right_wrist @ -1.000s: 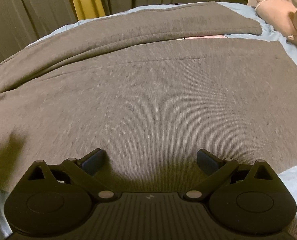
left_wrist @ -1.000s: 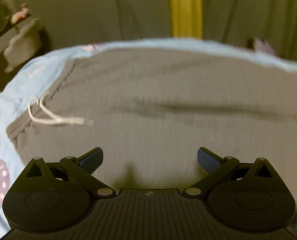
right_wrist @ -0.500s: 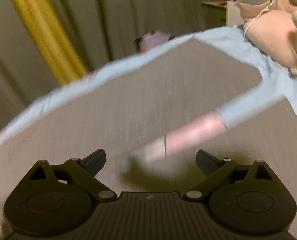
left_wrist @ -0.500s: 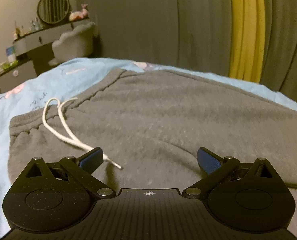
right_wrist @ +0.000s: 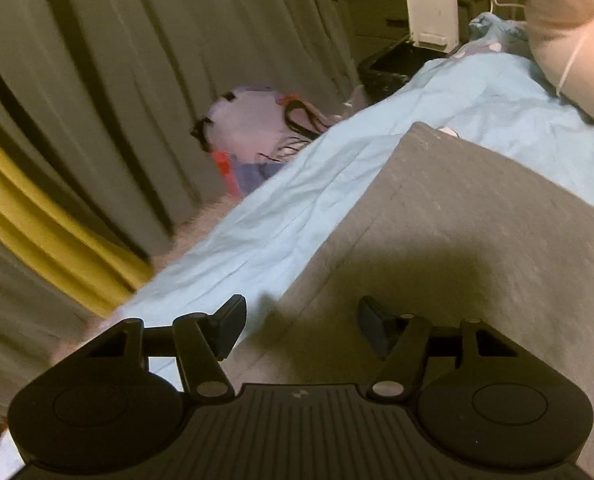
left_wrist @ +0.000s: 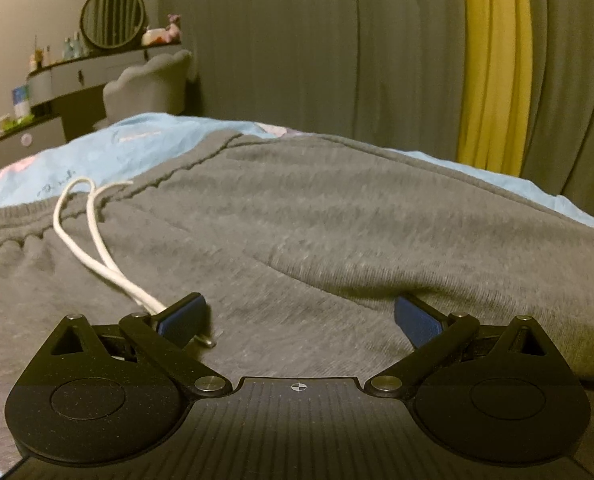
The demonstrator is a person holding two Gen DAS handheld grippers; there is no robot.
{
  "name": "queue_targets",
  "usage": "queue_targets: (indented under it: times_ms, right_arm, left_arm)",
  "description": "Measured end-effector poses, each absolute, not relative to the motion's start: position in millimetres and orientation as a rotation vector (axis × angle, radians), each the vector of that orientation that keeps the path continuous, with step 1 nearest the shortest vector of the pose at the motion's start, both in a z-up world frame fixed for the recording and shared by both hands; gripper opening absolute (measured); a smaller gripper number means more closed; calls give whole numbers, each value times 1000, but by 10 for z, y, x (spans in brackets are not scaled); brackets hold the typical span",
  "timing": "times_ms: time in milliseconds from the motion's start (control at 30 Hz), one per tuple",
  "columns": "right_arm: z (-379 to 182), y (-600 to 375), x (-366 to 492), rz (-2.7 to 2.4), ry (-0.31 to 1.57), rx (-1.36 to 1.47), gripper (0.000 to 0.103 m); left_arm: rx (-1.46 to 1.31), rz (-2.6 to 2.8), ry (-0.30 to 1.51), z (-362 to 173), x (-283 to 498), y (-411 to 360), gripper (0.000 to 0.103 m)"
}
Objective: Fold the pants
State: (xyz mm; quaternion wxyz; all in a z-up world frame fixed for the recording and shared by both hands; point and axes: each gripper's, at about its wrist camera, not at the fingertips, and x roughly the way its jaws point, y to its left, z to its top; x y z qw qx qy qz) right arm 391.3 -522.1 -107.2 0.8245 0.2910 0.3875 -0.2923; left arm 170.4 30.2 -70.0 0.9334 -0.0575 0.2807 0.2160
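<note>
drawstring (left_wrist: 97, 248) tip hidden behind left gripper's finger (left_wrist: 183, 316), pants (right_wrist: 477, 248) cut off at right edge

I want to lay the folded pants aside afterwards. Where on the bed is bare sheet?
Bare blue sheet runs between the pant leg's hem and the curtains. Another strip lies beyond the waistband, toward the vanity. The pink plush crowds the far right corner.

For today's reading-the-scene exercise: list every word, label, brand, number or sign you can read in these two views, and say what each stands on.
No text reads clearly.
Dark cursive script on the blue bedsheet: too blurred to read.
Pink lettering on the same sheet, farther back: too blurred.
Label on the bottle on the dresser: too small.
White panel beyond the bed: no readable marking.
Gray pants: no print visible.
</note>
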Motion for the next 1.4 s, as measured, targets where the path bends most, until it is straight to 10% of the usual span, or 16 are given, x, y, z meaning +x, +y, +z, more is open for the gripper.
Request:
queue_targets:
  times_ms: [167,467,833,1167,1333,1400]
  right_arm:
    - [-1108,-5234,4043,-703,842,582,26]
    - [-1065,-5132,3961,-716,828,468,5]
    - [-20,-4881,1793,-549,480,466,4]
    - [-1113,-4937,166,-669,659,779,1]
    - [-1040,-5050,127,-537,525,949,40]
    - [-1195,-5100,178,-516,555,1023,40]
  left_arm:
    - [-133,436,569,-711,1688,319,103]
    - [-187,415,570,-725,1663,387,103]
    - [-242,394,553,-673,1625,451,103]
    - [-391,325,450,-404,1415,615,103]
    - [-423,250,500,-209,1630,803,103]
    - [-440,222,530,-70,1784,897,103]
